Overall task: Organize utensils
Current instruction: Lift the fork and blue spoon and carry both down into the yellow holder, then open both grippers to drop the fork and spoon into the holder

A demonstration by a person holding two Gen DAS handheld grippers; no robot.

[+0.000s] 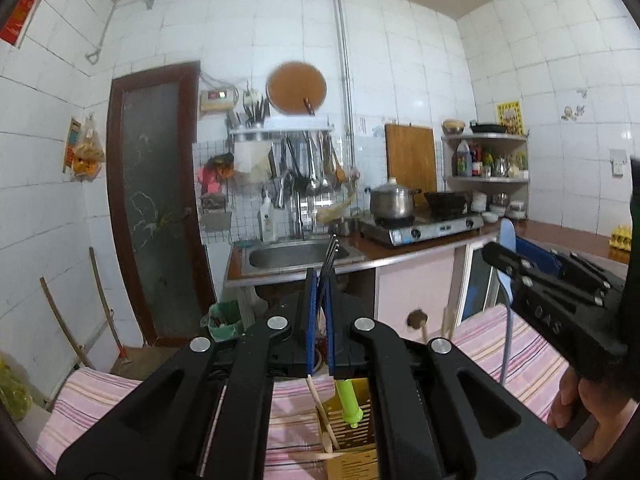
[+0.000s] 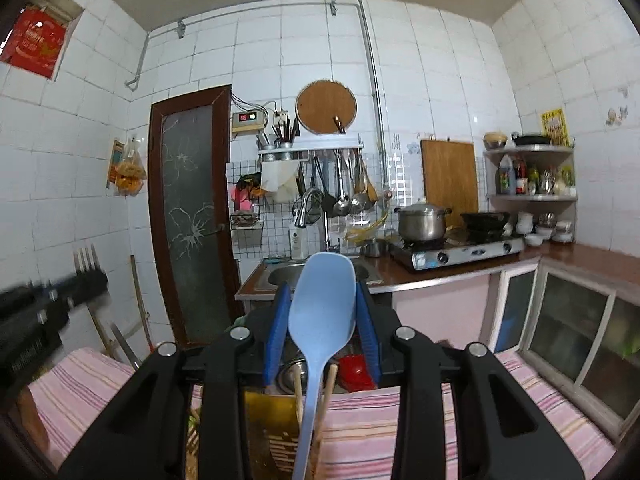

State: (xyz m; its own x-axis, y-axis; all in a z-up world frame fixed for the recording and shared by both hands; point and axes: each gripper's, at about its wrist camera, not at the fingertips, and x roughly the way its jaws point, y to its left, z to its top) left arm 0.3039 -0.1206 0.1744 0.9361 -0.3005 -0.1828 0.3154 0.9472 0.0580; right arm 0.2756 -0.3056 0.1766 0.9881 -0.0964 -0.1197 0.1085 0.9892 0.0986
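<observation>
On the left, the left gripper [image 1: 319, 300] has its blue fingers [image 1: 308, 320] pressed almost together on a fork [image 1: 329, 258], pinching it flat along the lower neck so the dark tines stand up and forward past the fingertips while the handle runs back between them, out of sight. It looks like thin metal: stiff, light, and slick, so a narrow clamp near the neck seems right, though it could pivot if knocked. Below those fingers sits a slotted utensil box [image 1: 352, 436] on the pink striped desk [image 1: 100, 400], with a green-handled tool [image 1: 348, 400] and a wooden stick [image 1: 320, 408] already in it. To the right, the right gripper [image 2: 322, 320] has its fingers [image 2: 276, 332] part spread, pinching the pale blue spoon [image 2: 320, 312] by both edges of its bowl, the bowl rising above the fingertips and the long handle hanging below them toward the box. It looks like light plastic, smooth and slightly flexible; held by the curved bowl, I judge it could slide or swing, and the handle just under the bowl would give a surer hold.
</observation>
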